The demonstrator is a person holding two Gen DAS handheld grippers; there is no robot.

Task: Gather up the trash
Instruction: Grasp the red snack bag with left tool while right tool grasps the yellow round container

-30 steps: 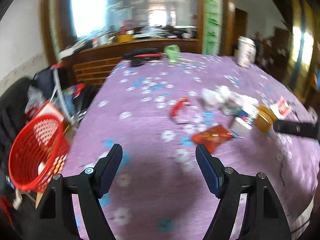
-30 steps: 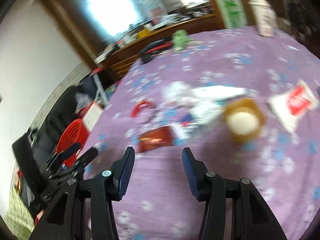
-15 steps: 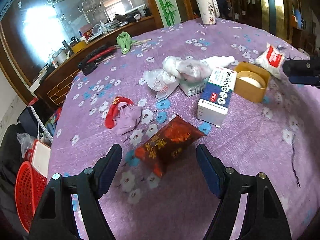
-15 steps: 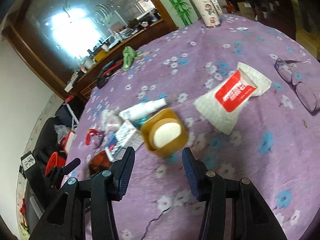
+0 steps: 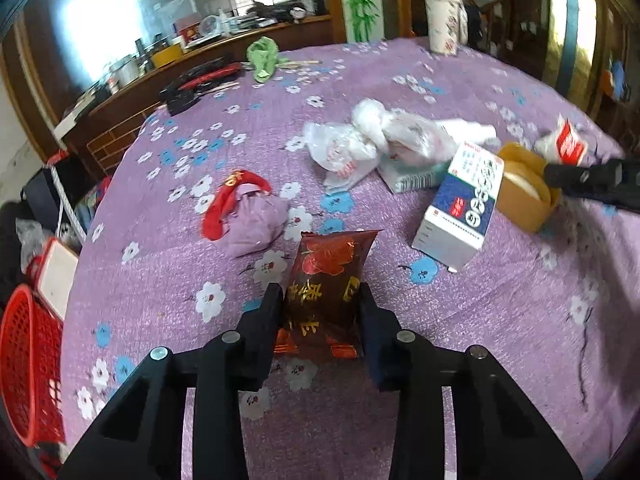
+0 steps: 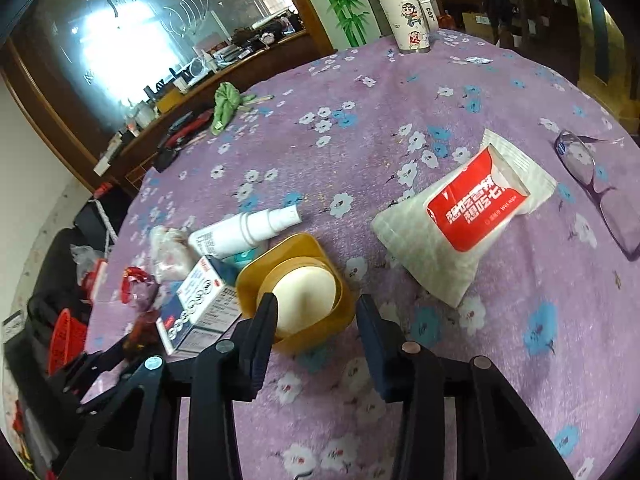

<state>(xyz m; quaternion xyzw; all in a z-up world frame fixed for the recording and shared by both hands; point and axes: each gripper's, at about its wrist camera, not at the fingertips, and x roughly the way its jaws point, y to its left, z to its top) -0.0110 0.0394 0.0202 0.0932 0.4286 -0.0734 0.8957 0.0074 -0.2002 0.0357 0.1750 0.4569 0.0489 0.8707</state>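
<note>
- My left claw (image 5: 322, 300) is closing on the dark red snack packet (image 5: 326, 280); both fingers (image 5: 268, 320) look pressed against its sides, and the packet sticks out ahead of them over the purple flowered counter (image 5: 480, 320).
- My right claw (image 6: 316, 312) is also closing, with the yellow-brown dish (image 6: 298, 280) holding a pale round cake between its fingers (image 6: 264, 324). The left finger looks to touch the dish rim; I see a gap at the right finger, so it is not clamped.
- Just left of the dish lies a blue-and-white carton (image 6: 200, 308), touching it, with a white spray bottle (image 6: 244, 230) behind them.
- From the left claw's view, the carton (image 5: 460, 204) sits ahead and to the right of the packet, with crumpled clear plastic bags (image 5: 372, 140) beyond it.
- A lilac wad with a red strip (image 5: 244, 216) lies just left of the packet's far end.
- A white wet-wipe pack with a red label (image 6: 460, 216) lies to the right of the dish, apart from it, and purple glasses (image 6: 592, 184) lie farther right.
- A white tumbler (image 6: 404, 8) stands upright at the far edge of the counter, and a green cloth (image 6: 226, 104) lies toward the far left.
- A red mesh basket (image 5: 28, 368) sits below the counter's left edge.
</note>
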